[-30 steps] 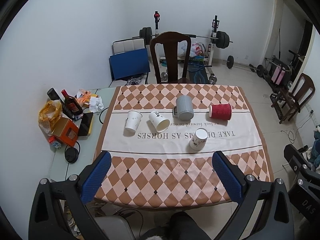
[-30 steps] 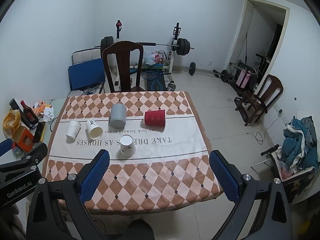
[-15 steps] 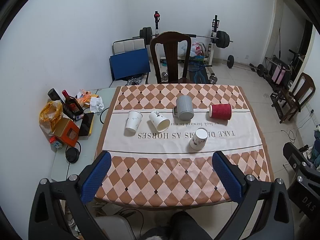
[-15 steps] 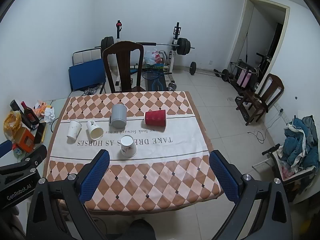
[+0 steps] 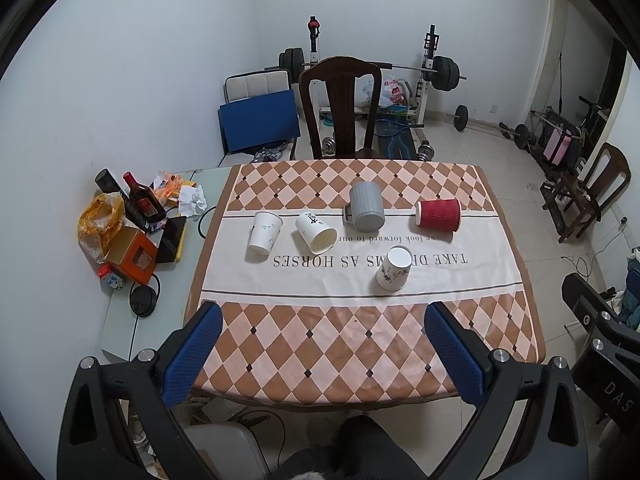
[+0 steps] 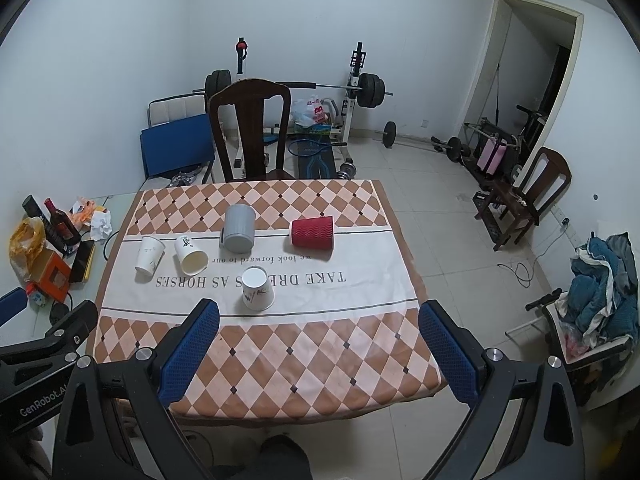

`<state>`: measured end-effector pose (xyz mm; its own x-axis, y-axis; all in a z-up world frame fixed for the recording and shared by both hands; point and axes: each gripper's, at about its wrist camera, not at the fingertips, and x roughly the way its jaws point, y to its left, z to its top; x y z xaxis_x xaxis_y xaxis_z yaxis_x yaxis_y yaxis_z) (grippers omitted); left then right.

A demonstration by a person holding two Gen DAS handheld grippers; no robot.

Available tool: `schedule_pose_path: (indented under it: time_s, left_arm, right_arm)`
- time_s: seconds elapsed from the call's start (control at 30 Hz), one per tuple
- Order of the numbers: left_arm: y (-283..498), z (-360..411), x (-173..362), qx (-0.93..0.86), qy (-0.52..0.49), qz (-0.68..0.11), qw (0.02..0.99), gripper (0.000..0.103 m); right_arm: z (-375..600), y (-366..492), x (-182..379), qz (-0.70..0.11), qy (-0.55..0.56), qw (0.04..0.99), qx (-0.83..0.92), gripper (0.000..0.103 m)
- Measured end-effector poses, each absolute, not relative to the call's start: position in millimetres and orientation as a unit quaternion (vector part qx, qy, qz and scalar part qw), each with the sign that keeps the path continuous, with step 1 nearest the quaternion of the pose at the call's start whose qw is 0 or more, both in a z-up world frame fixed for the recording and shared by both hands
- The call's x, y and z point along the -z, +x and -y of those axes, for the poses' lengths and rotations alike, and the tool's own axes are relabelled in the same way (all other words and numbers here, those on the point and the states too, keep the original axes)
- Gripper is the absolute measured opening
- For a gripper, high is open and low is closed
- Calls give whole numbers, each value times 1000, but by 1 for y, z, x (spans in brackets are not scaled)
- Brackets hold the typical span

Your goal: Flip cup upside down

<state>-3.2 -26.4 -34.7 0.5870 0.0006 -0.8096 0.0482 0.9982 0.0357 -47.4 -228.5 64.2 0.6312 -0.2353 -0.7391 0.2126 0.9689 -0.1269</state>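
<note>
Several cups are on the checkered tablecloth [image 5: 360, 344]. A white paper cup [image 5: 264, 233] stands upside down at the left. A second white cup [image 5: 316, 233] lies on its side, mouth toward me. A grey mug [image 5: 366, 212] and a red ribbed cup [image 5: 438, 215] lie on their sides. A flowered white cup [image 5: 393, 268] stands upside down nearest me; it also shows in the right wrist view [image 6: 257, 288]. My left gripper [image 5: 324, 348] and right gripper [image 6: 318, 344] are open and empty, held high above the table's near edge.
A dark wooden chair [image 5: 346, 108] stands at the table's far side. A side table [image 5: 120, 320] at the left holds bottles, a bag and an orange box [image 5: 132, 256]. Weights and a barbell rack stand by the back wall. Another chair [image 6: 524, 196] is at the right.
Both views have shifted very slightly; the cups have not moved and both grippers stay open.
</note>
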Motion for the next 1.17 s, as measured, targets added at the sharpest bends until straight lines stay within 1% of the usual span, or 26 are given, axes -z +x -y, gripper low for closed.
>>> schedule_pose_path:
  time_s: [1.17]
  left_arm:
    - [-6,25,36,17,28,-455,890,103]
  right_arm:
    - [227,-49,-56,-414,-12,903,112,101]
